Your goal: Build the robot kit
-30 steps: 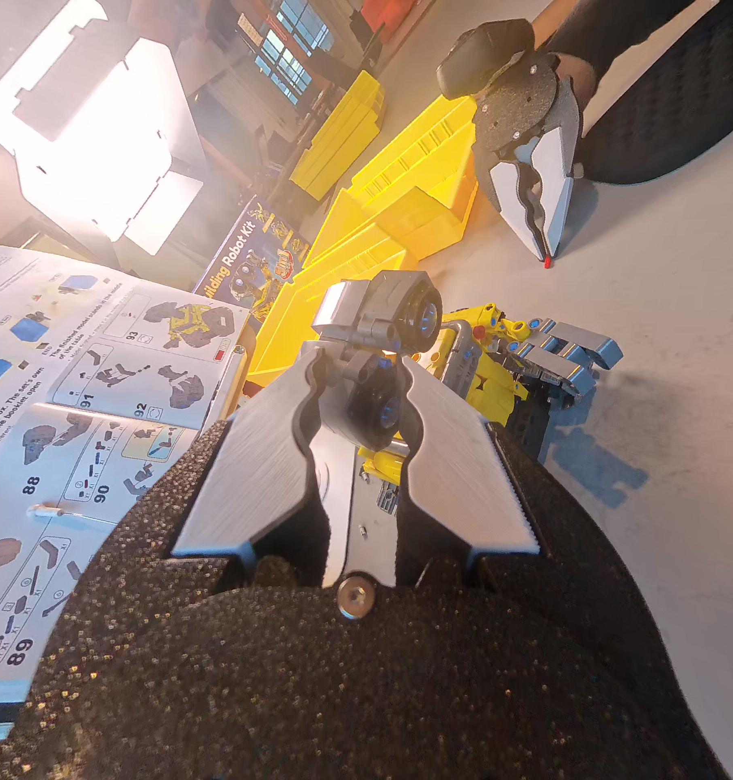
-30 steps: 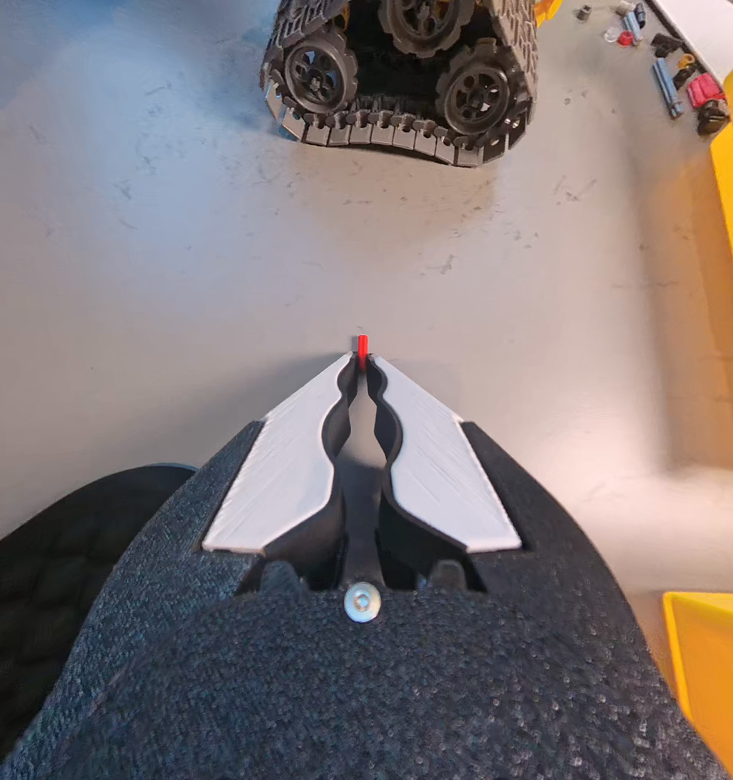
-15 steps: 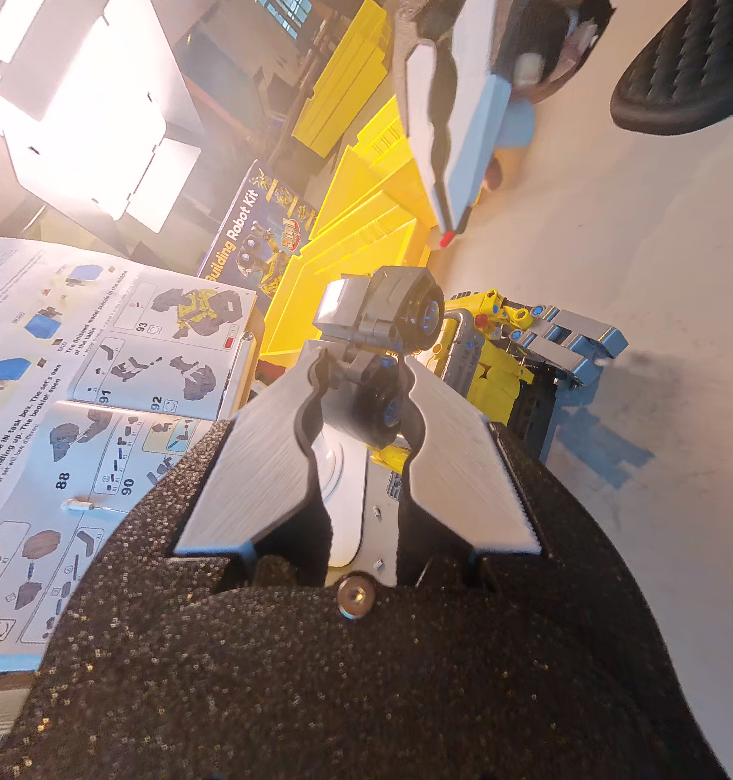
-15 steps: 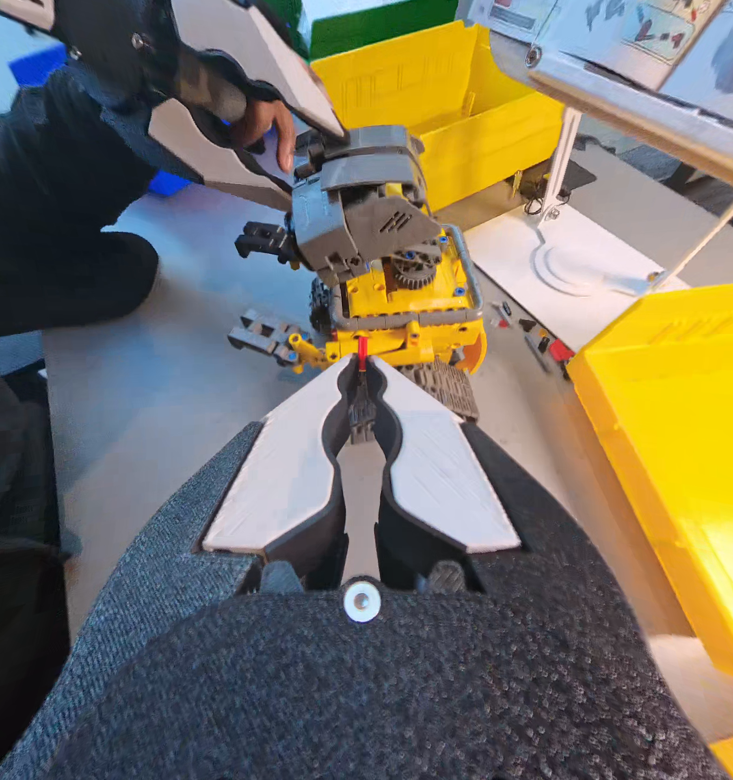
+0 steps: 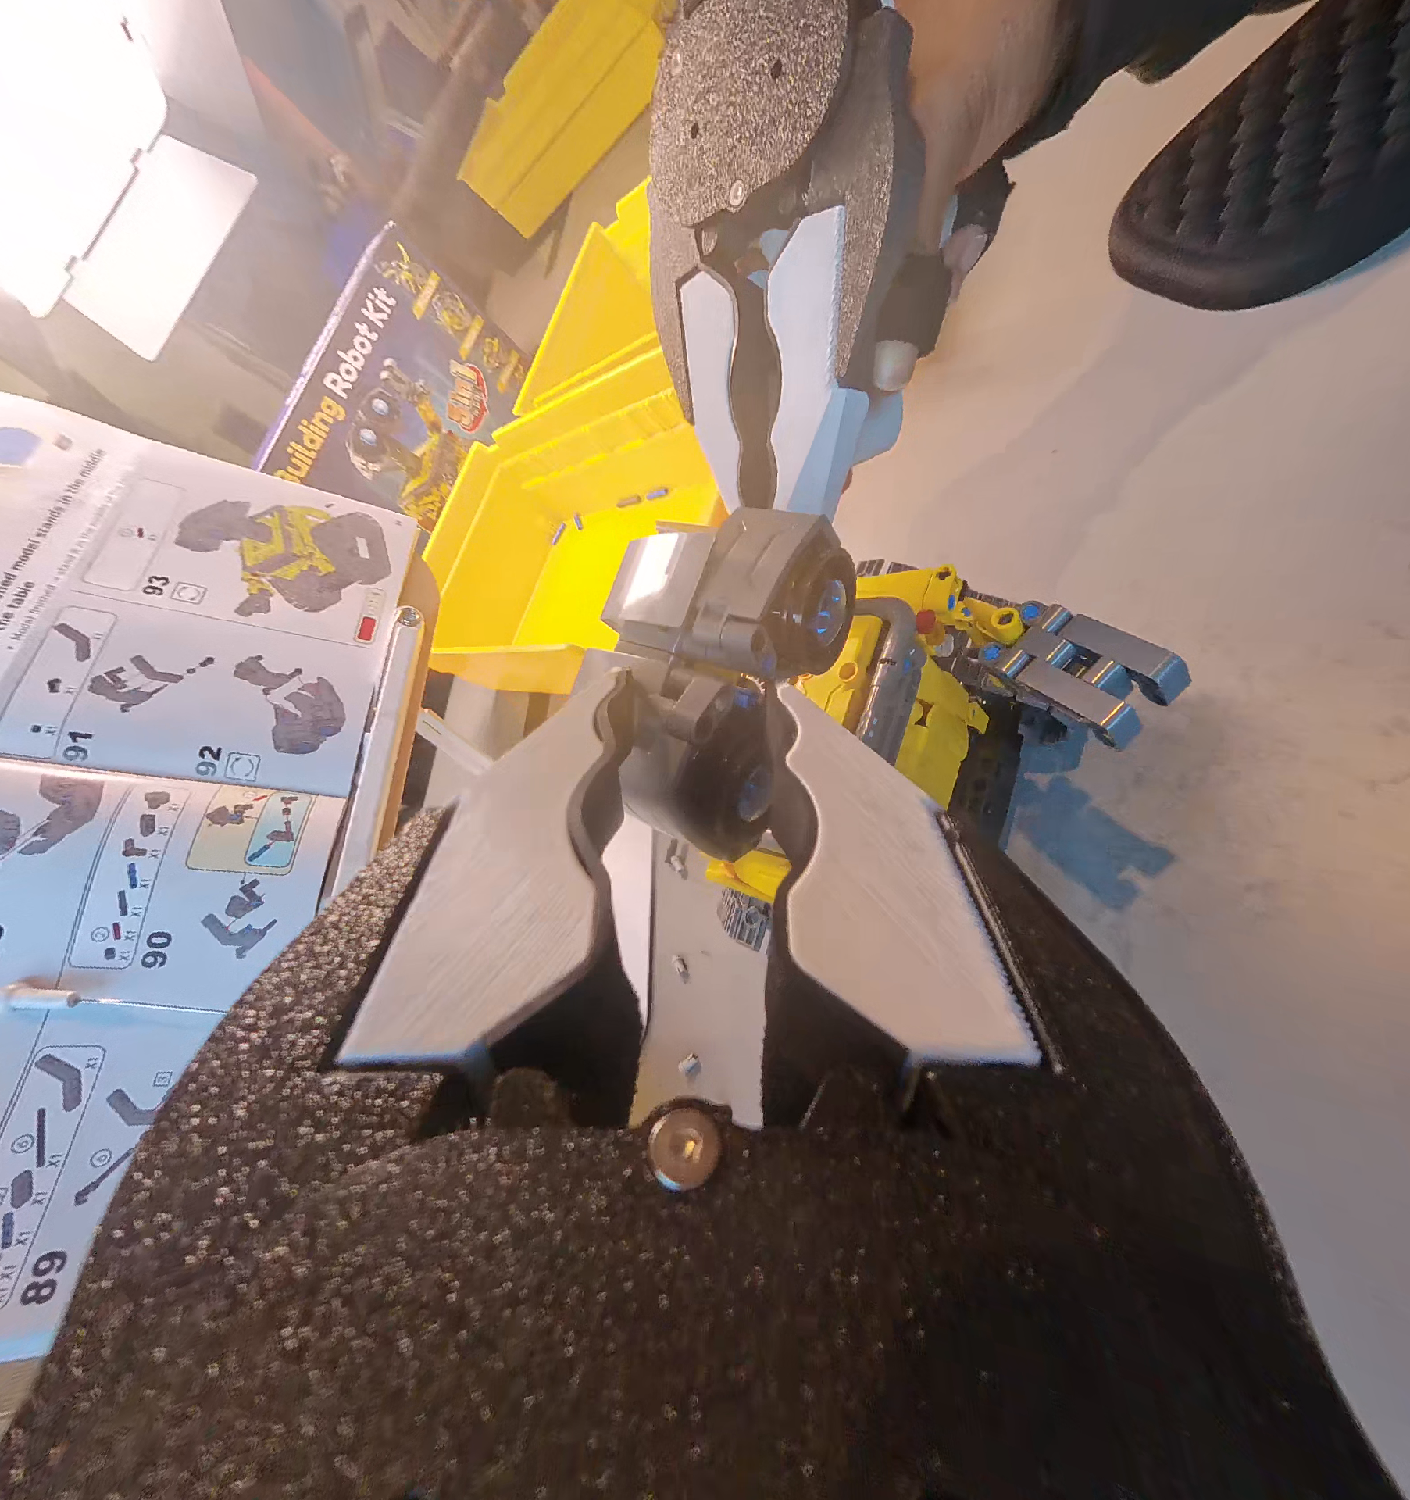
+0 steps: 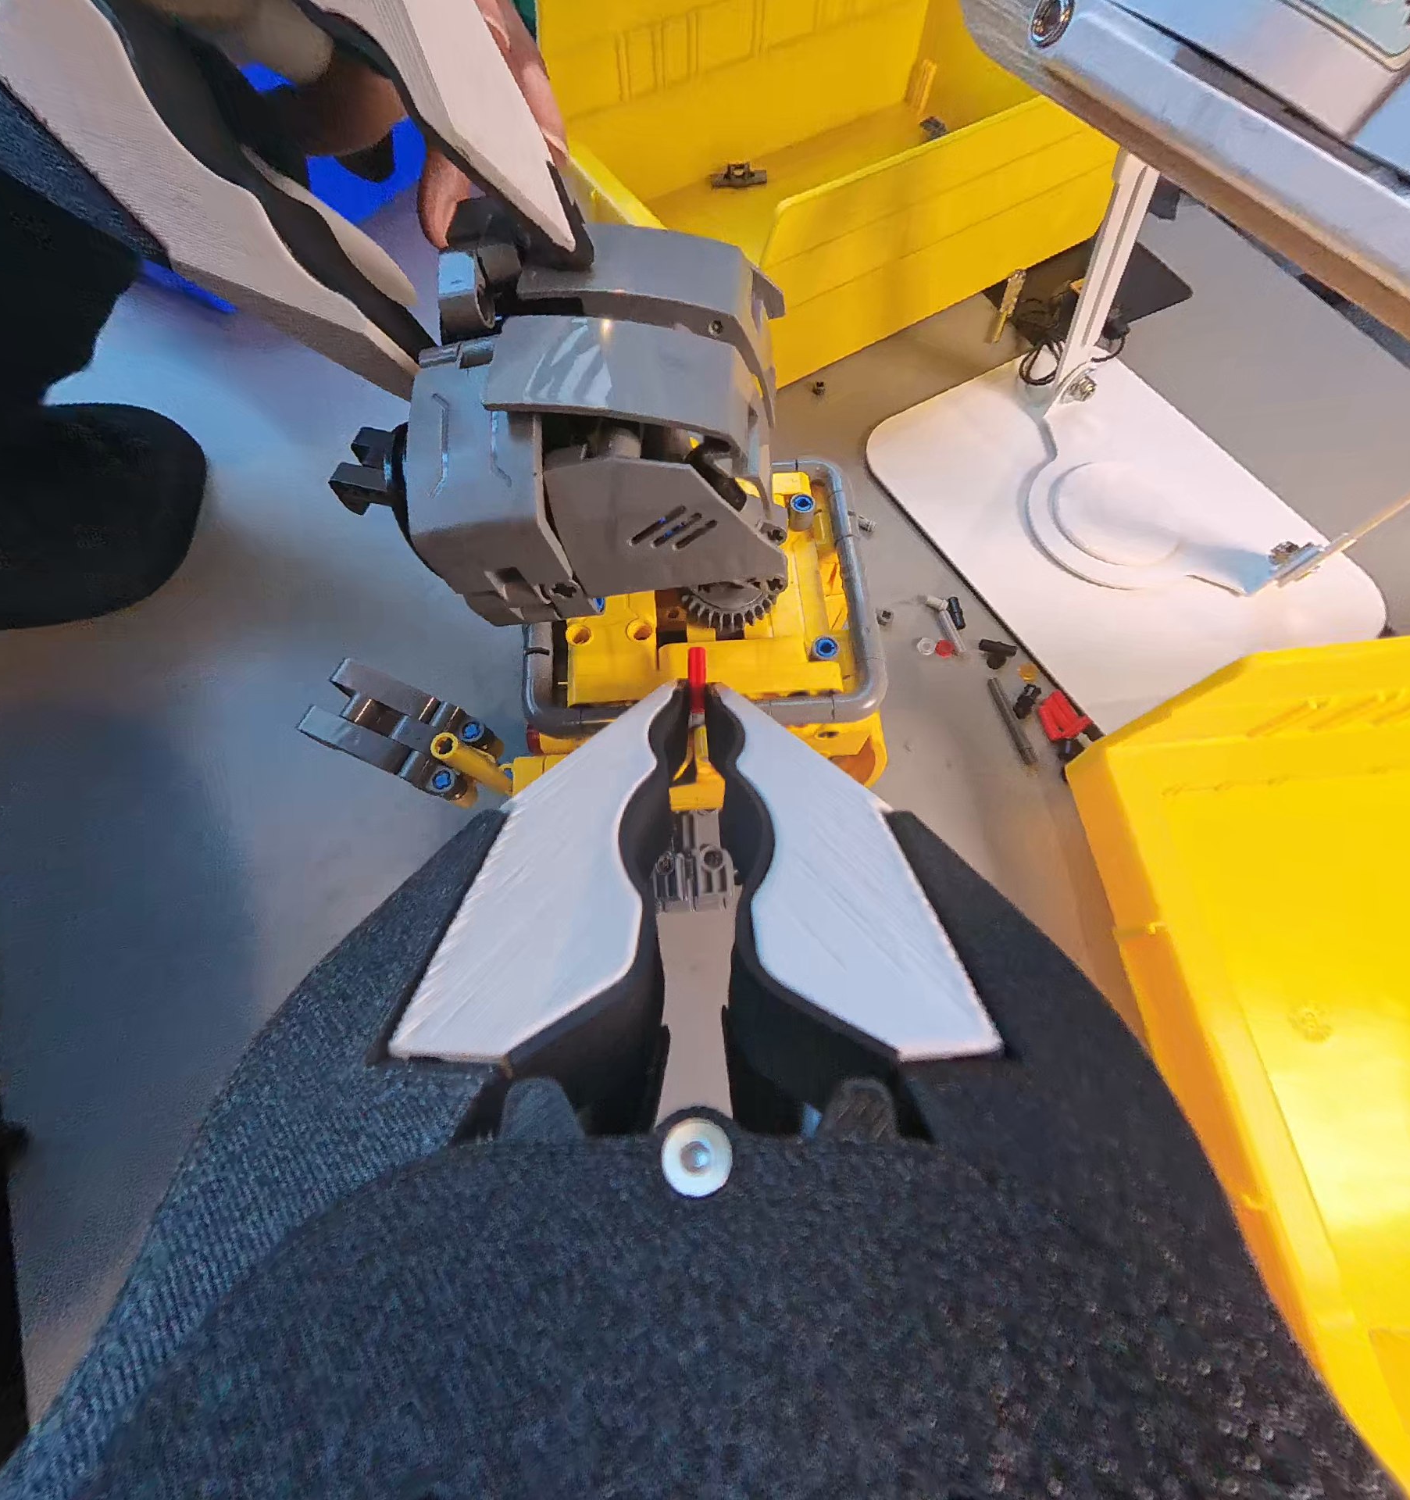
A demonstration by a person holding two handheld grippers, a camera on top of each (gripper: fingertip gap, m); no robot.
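Right gripper [image 6: 695, 690], jaws pinching small red plastic pin [image 6: 696, 667], now above yellow brick robot body [image 6: 734, 657], up from the table. Left gripper [image 5: 697, 690] stays clamped on grey brick-built head [image 6: 588, 454].

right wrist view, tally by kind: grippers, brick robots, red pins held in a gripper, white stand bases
grippers: 2 (left gripper, right gripper)
brick robot: 1
red pin: 1
white stand base: 1
total: 5
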